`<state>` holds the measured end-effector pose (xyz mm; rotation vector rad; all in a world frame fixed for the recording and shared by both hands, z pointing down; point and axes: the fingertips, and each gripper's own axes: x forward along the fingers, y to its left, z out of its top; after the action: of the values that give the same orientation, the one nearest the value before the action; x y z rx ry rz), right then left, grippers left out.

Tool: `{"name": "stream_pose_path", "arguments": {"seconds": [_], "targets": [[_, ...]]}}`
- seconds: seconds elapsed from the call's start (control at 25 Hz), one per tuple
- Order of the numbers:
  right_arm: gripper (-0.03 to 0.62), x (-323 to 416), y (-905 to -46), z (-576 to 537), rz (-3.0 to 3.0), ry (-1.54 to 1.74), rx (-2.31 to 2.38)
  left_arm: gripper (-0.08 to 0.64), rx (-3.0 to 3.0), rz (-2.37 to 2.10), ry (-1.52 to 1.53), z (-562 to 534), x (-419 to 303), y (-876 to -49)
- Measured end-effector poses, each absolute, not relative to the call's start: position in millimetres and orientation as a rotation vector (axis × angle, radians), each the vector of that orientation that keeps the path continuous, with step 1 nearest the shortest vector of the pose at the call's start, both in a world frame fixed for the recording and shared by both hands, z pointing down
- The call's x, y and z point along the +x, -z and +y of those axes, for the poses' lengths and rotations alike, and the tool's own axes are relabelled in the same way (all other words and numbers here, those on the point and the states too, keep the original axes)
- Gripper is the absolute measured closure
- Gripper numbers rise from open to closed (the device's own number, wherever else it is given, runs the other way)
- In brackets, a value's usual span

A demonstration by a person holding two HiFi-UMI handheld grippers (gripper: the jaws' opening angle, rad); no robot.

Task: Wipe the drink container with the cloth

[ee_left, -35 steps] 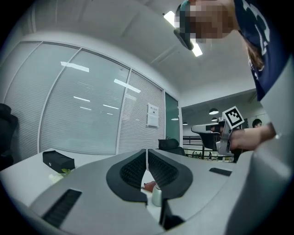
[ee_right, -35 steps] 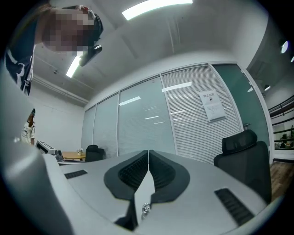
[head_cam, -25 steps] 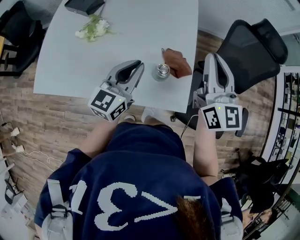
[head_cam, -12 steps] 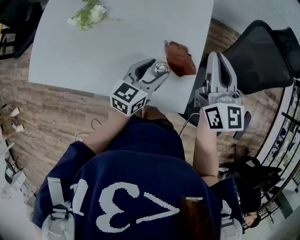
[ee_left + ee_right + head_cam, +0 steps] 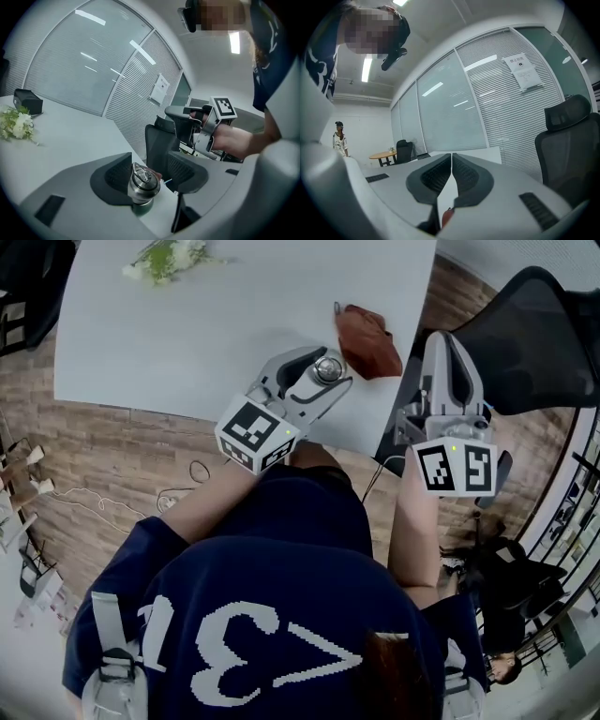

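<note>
A small steel drink container with a ringed lid stands near the white table's front right edge. My left gripper straddles it, and its jaws are opening. In the left gripper view the container stands between the pads with a gap on its right side, so neither pad squeezes it. A crumpled reddish-brown cloth lies just right of the container. My right gripper hangs off the table's right edge, shut and empty. A sliver of the cloth shows below its closed jaws.
A bunch of white flowers lies at the table's far left, with a black box beside it. A black mesh office chair stands right of the table. Brick-pattern floor with cables lies to the left.
My left gripper has moved right from beside the container to around it, and its jaws have gone from shut to wide apart. The right gripper has barely moved.
</note>
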<state>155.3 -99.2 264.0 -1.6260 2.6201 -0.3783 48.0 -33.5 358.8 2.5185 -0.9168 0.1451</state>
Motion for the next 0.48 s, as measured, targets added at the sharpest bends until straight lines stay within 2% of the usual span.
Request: {"name": "stream_pose_path", "arguments": {"seconds": [0.2,0.28,0.32,0.48], "targets": [[0.565,156.9,-266.6,-97.1,2.621,0.378,-1.634,0.400,2.558,-0.936,-0.203,-37.9,55.3,-360.3],[0.565,159.3,-270.5,-97.1,2.621,0.383,-1.644,0.499,2.572,-0.977,-0.250,-39.8,55.6,-365.8],[0.565,160.8,-273.6,-97.2,2.623,0.388,-1.651,0.523,2.579,-0.991,-0.258,-40.5,55.1,-367.2],[0.565,168.2,-291.1,-98.7,2.644,0.419,-1.666,0.534,2.643,-0.942,-0.277,-40.5,56.6,-367.6]]}}
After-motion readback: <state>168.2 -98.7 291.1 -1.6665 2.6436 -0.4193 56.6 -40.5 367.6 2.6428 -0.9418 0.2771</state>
